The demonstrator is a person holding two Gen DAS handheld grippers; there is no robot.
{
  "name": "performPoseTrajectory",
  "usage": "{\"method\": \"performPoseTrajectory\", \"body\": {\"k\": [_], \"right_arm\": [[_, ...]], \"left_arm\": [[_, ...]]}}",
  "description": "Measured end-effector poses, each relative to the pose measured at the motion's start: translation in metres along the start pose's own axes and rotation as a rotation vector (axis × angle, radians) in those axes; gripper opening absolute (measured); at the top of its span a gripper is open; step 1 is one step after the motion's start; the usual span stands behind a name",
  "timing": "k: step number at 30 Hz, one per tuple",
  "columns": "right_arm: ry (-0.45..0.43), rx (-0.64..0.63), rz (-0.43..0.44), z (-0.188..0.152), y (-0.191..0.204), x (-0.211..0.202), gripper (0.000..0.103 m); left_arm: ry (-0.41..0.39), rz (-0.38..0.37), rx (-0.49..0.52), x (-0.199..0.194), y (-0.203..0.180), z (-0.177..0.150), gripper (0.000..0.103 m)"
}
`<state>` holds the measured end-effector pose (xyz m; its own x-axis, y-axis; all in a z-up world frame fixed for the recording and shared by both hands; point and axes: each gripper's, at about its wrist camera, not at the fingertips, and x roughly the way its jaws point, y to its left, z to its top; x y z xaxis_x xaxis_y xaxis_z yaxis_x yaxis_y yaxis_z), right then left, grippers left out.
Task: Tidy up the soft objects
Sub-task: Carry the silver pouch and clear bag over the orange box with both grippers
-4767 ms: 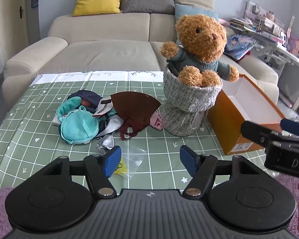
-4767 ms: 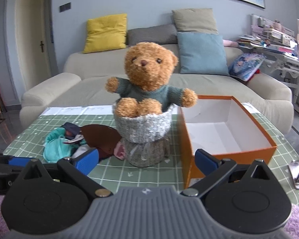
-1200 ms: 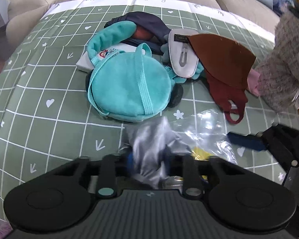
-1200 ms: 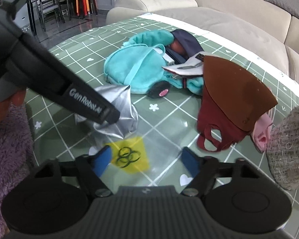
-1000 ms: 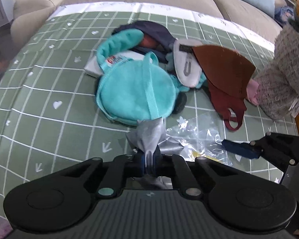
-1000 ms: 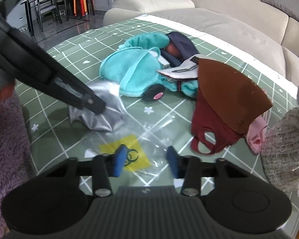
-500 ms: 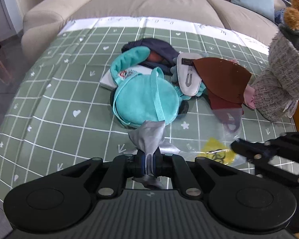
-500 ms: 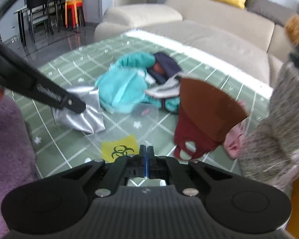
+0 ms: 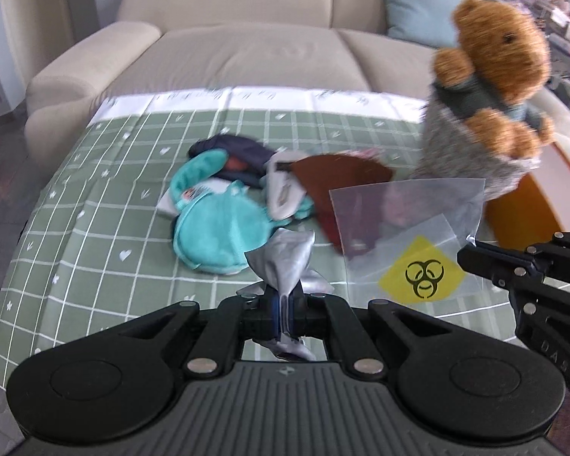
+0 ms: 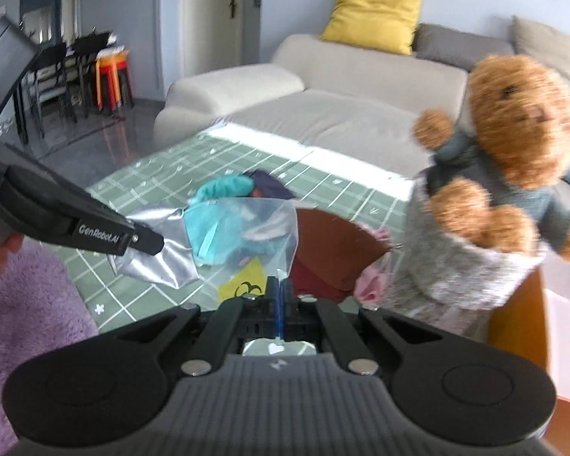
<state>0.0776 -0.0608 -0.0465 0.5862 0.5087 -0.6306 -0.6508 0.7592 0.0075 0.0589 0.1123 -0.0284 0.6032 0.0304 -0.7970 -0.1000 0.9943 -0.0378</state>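
Here my left claw [image 9: 283, 313] pinches a crinkled silver foil pouch [image 9: 285, 256] at lower centre; my right claw [image 10: 279, 306] clamps a clear plastic biohazard bag [image 10: 247, 231], both lifted above the table [image 9: 95, 205].

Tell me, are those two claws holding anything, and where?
The left gripper pinches a silver cloth at its bunched lower end; the right gripper pinches a clear plastic bag at its edge.

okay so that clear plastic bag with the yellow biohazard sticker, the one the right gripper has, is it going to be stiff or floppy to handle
Probably floppy but light: the clear bag is thin film, pinched at one corner by the right gripper. In the left wrist view it hangs fairly flat, so it may keep some shape. Its glossy surface suggests it could slip from a light pinch.
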Motion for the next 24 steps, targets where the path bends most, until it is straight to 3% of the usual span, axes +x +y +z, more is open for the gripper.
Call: {"method": "performPoseTrajectory", "body": {"k": [14, 24], "right_arm": [[-0.099, 0.092, -0.125, -0.021, -0.036, -0.102, 0.000], [-0.120, 0.157, -0.258, -0.042, -0.074, -0.147, 0.000]], "left_arm": [[-0.091, -0.163, 0.154, -0.050, -0.084, 0.009, 0.004], [-0.110, -0.294, 0.298, -0.054, -0.153, 0.023, 0.004]]}}
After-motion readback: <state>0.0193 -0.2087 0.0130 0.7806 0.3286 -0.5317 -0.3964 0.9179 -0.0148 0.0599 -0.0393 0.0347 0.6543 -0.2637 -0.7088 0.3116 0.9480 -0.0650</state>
